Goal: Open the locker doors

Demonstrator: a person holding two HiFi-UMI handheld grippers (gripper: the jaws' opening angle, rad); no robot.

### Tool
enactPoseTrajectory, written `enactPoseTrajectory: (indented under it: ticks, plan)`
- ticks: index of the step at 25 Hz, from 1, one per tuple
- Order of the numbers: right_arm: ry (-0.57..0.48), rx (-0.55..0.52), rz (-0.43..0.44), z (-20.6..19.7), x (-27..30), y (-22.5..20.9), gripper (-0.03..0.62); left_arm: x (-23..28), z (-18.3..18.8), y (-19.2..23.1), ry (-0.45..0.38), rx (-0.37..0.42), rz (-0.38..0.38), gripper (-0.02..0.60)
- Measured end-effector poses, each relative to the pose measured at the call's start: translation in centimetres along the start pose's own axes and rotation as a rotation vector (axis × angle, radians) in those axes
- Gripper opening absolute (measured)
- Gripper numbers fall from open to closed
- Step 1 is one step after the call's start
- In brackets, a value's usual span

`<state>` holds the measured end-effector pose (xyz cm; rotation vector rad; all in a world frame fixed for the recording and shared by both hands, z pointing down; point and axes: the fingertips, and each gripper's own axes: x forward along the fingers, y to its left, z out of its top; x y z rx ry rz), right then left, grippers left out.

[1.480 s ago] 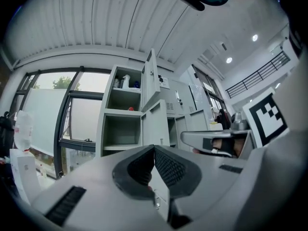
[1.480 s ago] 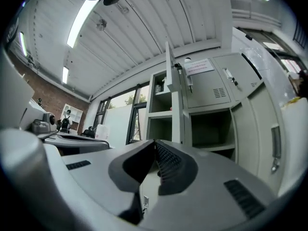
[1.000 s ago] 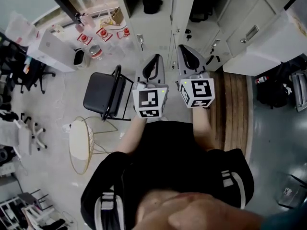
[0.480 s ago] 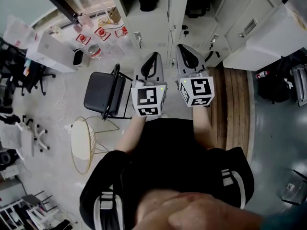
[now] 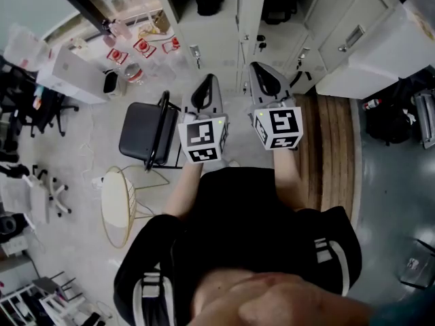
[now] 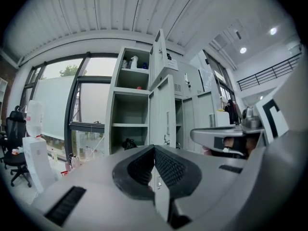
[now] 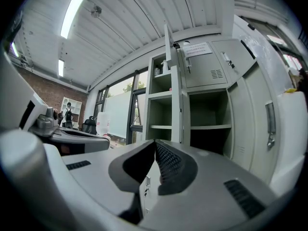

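Both pairs of tongs are sitting pressed together and pinching nothing. The left tongs are meeting tip to tip, and the right tongs are doing the same. In the head view I am watching them pointing side by side at the lockers, left tongs and right tongs, neither touching metal. The marker cube behind each is showing only black-and-white squares, no letters.

The locker doors straight ahead are standing open, edge toward me. Bare shelves are showing beside them, and a dark bag is lying low in one compartment. In the right gripper view a paper label is hanging on an upper door, its print coming through too small for me to read. Further right a closed door is showing a recessed handle. Bottles with red labels are standing on the floor to the left, their wording too blurred to read.

The floor is looking pale and speckled, with a wooden strip running along the right. Tall windows are lighting the room left of the lockers. I am seeing bare floor between the tongs and the lockers. A black chair is crowding in just beside the left tongs, with a pale wire stool near it and white boxes further left.
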<state>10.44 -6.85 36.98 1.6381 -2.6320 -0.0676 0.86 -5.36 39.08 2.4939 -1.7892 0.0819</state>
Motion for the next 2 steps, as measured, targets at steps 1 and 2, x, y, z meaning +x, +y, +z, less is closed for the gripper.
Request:
enactPoseTrajectory:
  ticks: [1,2]
  plan:
    - [0.003,0.001,-0.004,-0.15,-0.04,0.06,0.021,-0.08,-0.22,0.27,0.007,-0.002,0.005,0.011]
    - [0.007,0.002,-0.009,-0.31,-0.09,0.10,0.021,-0.16,-0.45,0.54,0.015,-0.003,0.010,0.011]
